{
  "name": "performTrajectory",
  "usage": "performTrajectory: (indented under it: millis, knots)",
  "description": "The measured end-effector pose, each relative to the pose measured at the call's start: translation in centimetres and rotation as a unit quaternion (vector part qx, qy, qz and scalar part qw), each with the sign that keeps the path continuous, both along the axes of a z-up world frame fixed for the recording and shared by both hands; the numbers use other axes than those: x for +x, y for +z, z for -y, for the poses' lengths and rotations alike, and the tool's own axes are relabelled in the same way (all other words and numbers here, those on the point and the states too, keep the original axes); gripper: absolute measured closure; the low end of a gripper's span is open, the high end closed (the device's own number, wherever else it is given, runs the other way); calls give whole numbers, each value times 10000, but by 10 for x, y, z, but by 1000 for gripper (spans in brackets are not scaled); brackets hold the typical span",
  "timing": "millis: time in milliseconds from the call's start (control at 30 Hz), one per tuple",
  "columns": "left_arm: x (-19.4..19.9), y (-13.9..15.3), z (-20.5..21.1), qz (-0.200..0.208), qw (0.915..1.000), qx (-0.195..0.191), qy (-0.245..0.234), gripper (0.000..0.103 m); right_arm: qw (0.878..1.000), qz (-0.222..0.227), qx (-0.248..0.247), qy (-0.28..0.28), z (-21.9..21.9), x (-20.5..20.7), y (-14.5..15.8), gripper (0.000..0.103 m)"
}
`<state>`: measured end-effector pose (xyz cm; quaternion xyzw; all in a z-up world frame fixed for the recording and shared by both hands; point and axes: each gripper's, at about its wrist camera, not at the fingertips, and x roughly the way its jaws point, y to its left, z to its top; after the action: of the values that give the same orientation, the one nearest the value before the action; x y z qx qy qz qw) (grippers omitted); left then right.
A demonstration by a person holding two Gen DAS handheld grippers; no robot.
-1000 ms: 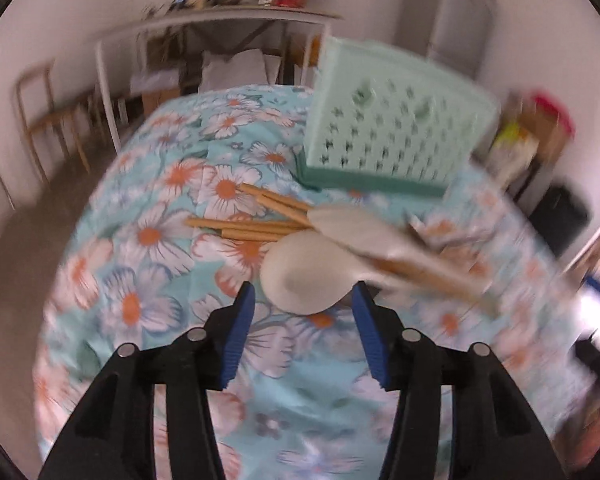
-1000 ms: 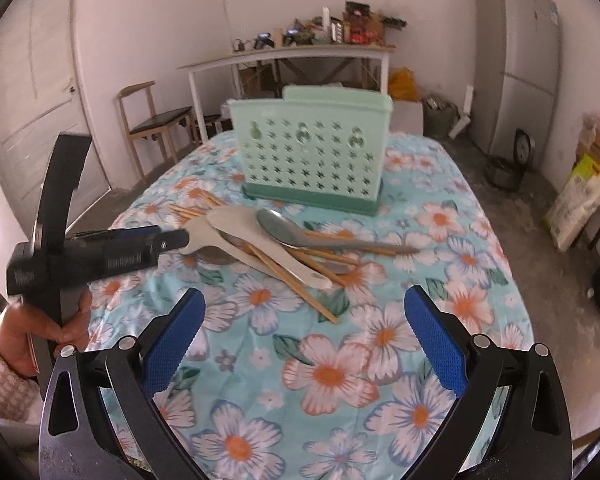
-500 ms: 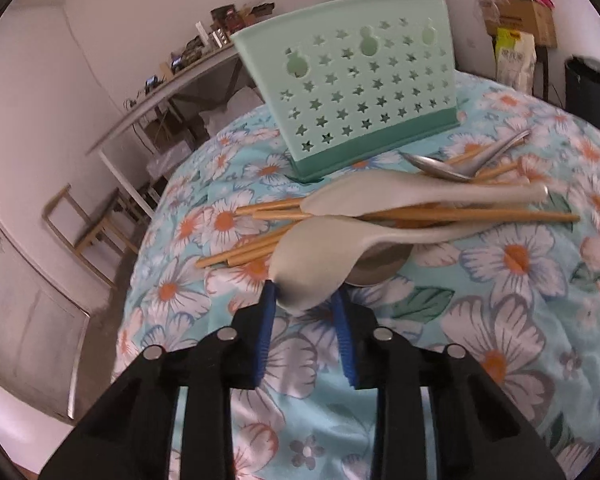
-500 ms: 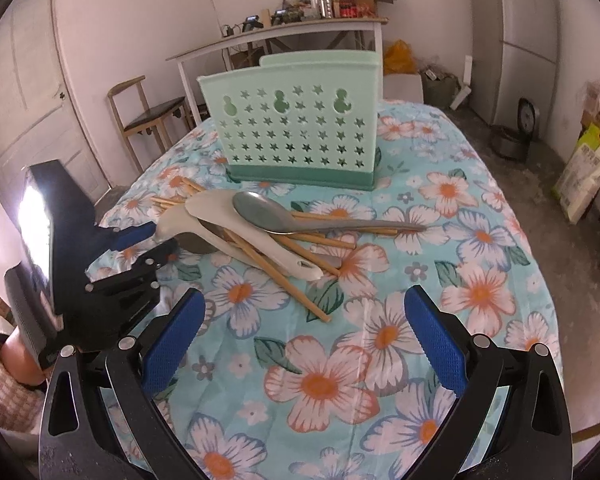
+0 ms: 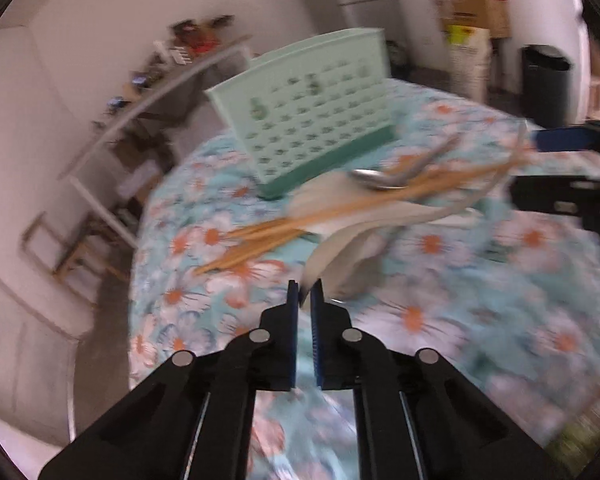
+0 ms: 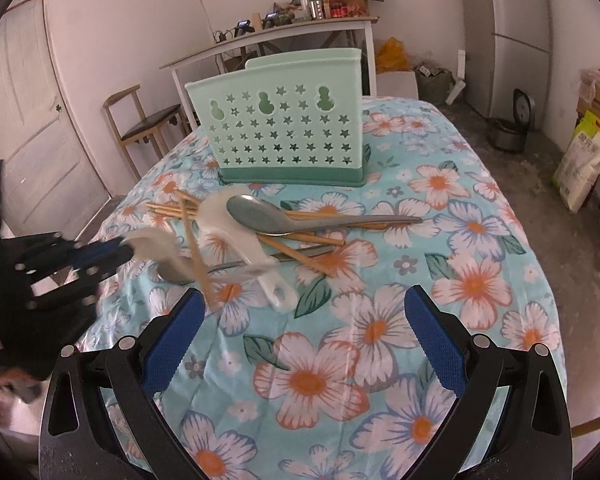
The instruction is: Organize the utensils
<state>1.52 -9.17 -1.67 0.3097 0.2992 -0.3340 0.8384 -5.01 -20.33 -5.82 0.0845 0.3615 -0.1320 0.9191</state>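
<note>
Utensil pile point(image 6: 268, 236) blocks the mint caddy point(image 6: 284, 136).

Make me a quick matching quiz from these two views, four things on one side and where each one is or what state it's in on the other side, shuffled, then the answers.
1. left gripper
2. right gripper
3. green utensil holder
4. metal spoon

A. lying on top of the chopsticks
B. open, holding nothing
C. standing upright behind the pile
D. shut on the white spoon

Pairs: 1-D, 2-B, 3-C, 4-A
</note>
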Motion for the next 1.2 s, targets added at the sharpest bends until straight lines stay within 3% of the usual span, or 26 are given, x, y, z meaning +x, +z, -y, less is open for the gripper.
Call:
performTrajectory:
  millis: [133,300,367,467,533,633,833,1033,1133,1200]
  knots:
    - [0,12,-5,-809,9962,-115,-304,100,10000,83,32,-43,3,-5,4,8]
    - [25,6,-8,-1745,9824,-666,86,100,9999,133,12,-83,3,-10,6,8]
    - [42,-5,-9,-2173,9714,-882,362,99,9999,118,-9,-97,3,-12,6,8]
    - [65,-16,-18,-2813,9460,-1432,738,98,9998,130,-54,-135,4,-16,7,8]
    - [76,-19,-31,-3130,9264,-1841,997,79,9997,154,-57,-172,6,-18,7,8]
    - [80,-19,-49,-3376,9042,-2297,1255,67,9997,148,11,-205,9,-17,5,8]
    - [70,-31,-70,-3836,8723,-2630,1507,65,9996,196,177,-76,7,-13,2,8]
    - [58,-51,-52,-4086,8606,-2597,1582,66,9997,210,151,52,1,-13,3,8]
    - [59,-56,-48,-4018,8583,-2682,1733,67,9995,284,145,16,3,-17,6,8]
    - [61,-56,-49,-3957,8563,-2750,1858,74,9994,284,170,-17,5,-18,7,8]
